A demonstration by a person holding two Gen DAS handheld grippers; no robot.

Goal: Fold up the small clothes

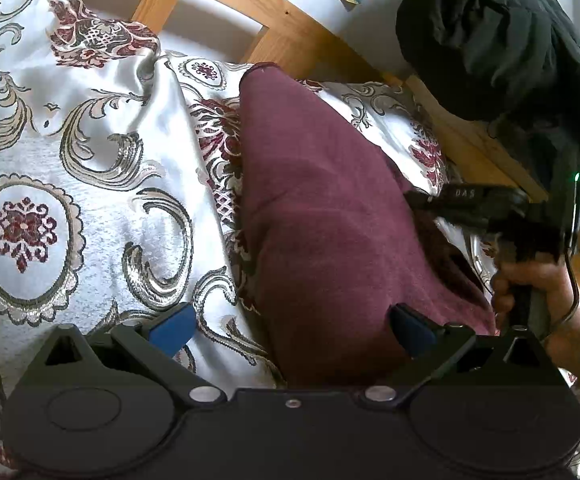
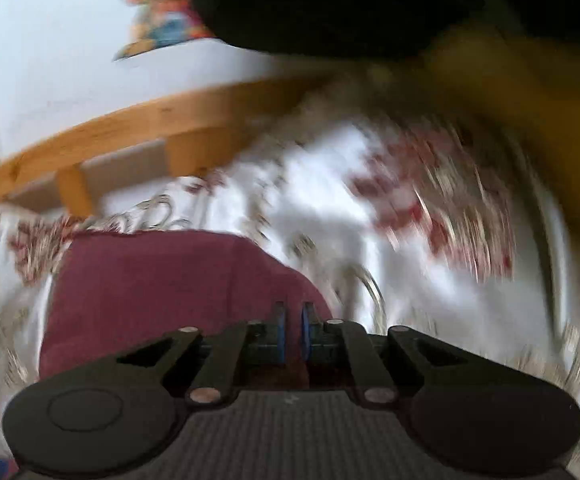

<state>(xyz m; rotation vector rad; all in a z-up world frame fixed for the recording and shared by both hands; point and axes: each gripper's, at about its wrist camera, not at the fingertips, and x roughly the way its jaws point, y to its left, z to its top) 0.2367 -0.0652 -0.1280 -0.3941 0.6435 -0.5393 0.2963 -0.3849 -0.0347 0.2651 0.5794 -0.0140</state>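
Underneath everything lay the bed, covered by a white bedspread patterned with beige scrolls and dark red medallions, and its wooden frame ran along the far edge. A black garment hung in a heap over the far right corner of that frame. On the bedspread, toward the bed's right side, lay the maroon cloth, a long piece reaching from near the far rail back toward the near edge, with a fold or crease along its right flank.

The left tongs stood wide open, with one blue pad over the bedspread and the other over the maroon cloth's near end; the cloth ran up between the two fingers, but neither pad pressed on it and the tongs held nothing.

The right tongs stood only a narrow gap apart, their blue pads nearly parallel. They hovered over the right part of the maroon cloth, and in the blurred right wrist view I could not tell whether any fabric was caught between the pads. In the left wrist view the same tongs reached in from the bed's right edge with their tips at the cloth's right flank, carried by a bare hand gripping the handle.
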